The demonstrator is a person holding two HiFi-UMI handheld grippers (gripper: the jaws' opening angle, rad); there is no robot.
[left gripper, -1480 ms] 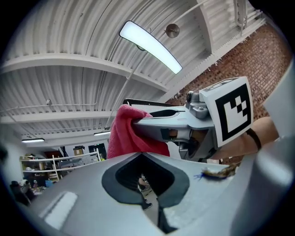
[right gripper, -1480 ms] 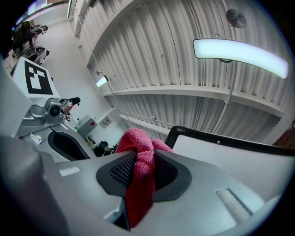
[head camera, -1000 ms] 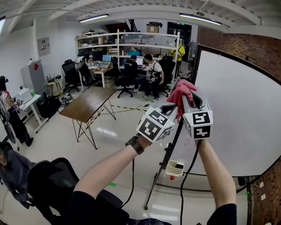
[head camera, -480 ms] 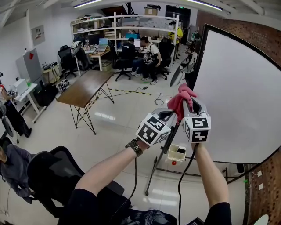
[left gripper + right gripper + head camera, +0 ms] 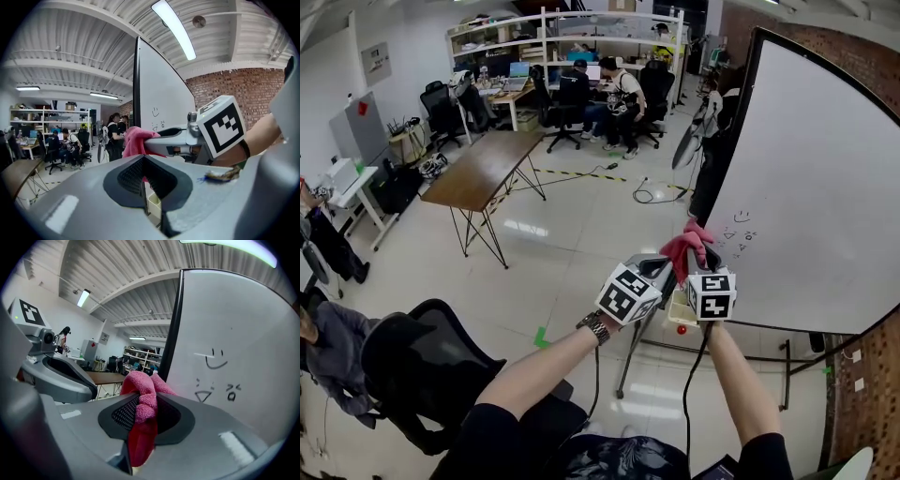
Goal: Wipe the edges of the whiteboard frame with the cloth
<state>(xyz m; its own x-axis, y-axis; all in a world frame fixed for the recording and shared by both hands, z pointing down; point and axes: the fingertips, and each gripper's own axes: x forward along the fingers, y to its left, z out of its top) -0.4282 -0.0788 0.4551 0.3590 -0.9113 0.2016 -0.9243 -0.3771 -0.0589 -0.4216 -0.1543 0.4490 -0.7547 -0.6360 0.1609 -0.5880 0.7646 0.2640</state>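
Grips the cloth point(image 5: 142, 394) in the right gripper point(image 5: 140, 420), jaws clamped on a bunched fold, leaving a rounded wad proud of the tips to serve as the wiping pad. Presents that wad just beside the black frame edge point(image 5: 172, 333) of the whiteboard point(image 5: 248, 324), low on the near upright; actual contact not confirmable from any view. Judged purpose of this forward grip: pressing soft pile, not hard jaw, against the frame.

Carries the left gripper point(image 5: 146, 183) close beside the right, jaws slightly apart with nothing between them. Judged role: idle, parked clear of the frame and of the wiping path.

Materials:
- Cloth: pink, thick, looped pile, crumpled and compliant.
- Jaw bodies: smooth matt grey moulding, with black textured pads set in a V-shaped recess.
- Board face: flat, glossy white, bearing small marker doodles point(image 5: 215, 359).
- Frame strip: narrow, straight, dark; probably metal or plastic.
- Backdrop: rough red brick wall point(image 5: 225, 84).
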